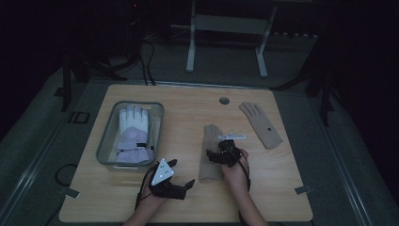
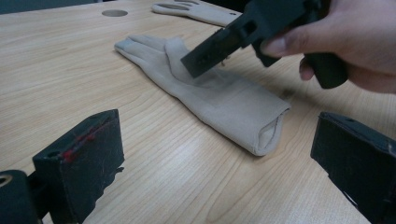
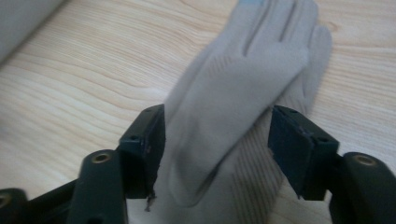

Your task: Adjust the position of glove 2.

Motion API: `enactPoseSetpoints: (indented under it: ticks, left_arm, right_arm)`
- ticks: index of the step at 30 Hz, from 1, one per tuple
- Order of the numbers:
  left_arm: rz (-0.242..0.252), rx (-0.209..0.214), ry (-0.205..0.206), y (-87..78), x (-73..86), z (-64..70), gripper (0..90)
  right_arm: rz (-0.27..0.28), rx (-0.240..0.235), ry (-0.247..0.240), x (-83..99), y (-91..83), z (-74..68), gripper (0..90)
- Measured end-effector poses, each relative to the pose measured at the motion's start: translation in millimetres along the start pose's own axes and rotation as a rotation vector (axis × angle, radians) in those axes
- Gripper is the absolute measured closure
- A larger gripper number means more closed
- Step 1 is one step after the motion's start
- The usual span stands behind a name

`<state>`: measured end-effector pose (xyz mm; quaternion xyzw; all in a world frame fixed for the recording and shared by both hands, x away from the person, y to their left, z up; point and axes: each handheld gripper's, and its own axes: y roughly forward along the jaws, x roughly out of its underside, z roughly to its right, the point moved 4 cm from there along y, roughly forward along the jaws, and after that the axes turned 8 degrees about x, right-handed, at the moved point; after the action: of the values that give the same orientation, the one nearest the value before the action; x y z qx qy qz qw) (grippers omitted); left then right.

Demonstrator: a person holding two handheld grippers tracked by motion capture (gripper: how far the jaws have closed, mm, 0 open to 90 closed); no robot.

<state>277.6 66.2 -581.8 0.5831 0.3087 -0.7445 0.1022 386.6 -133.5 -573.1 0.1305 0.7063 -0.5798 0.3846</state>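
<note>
Right tool (image 3: 215, 140), jaws parted and straddling a raised fold of the beige glove (image 1: 210, 153) lying mid-worktop (image 1: 188, 197), might pinch only the thumb and drag it, while the left tool (image 1: 181, 181) waits open nearby.

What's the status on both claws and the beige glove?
Right claw open, jaws either side of the near beige glove, not shut. Left claw open, holding nothing, beside it. Second beige glove far right; white gloves in grey bin. Nothing in the way.
</note>
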Motion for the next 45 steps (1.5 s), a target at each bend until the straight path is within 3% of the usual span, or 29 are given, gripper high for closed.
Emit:
enactPoseSetpoints:
  ticks: [3, 9, 14, 15, 17, 19, 23, 33, 45]
  left_arm:
    - [0.003, 0.002, -0.002, -0.3, 0.0, 0.0, 2.8]
    - [-0.003, 0.002, 0.005, 0.2, 0.8, 0.2, 2.8]
    - [0.0, 0.002, 0.0, 0.5, 0.8, 0.1, 2.8]
    - [0.0, 0.002, 0.0, 0.5, 0.8, 0.1, 2.8]
    - [0.005, 0.01, -0.006, 0.1, 0.5, -0.6, 2.8]
    - [0.008, 0.01, -0.001, -0.1, 0.4, -0.7, 2.8]
    - [0.004, 0.008, -0.002, 0.1, 0.6, -0.5, 2.8]
    - [-0.001, 0.011, -0.004, 0.7, 1.2, -0.3, 2.8]
    - [-0.001, 0.014, -0.01, 0.8, 1.7, 0.0, 2.8]
  right_arm:
    - [0.002, -0.018, -0.017, -5.1, -6.1, 4.2, 29.3]
    - [0.052, 0.003, -0.023, -17.7, -21.1, 28.0, 36.9]
    - [0.117, 0.051, -0.08, -31.2, -38.3, 67.1, 40.2]
    - [0.117, 0.051, -0.08, -31.2, -38.3, 67.1, 40.2]
    - [0.131, 0.08, -0.078, -36.6, -46.3, 92.7, 40.3]
    - [0.14, 0.103, -0.07, -39.1, -50.4, 108.1, 41.1]
    - [0.117, 0.121, -0.085, -42.1, -49.7, 133.9, 41.3]
    - [0.044, 0.142, -0.048, -45.9, -29.4, 189.3, 43.2]
    - [-0.026, 0.196, -0.043, -58.8, -8.6, 226.9, 44.3]
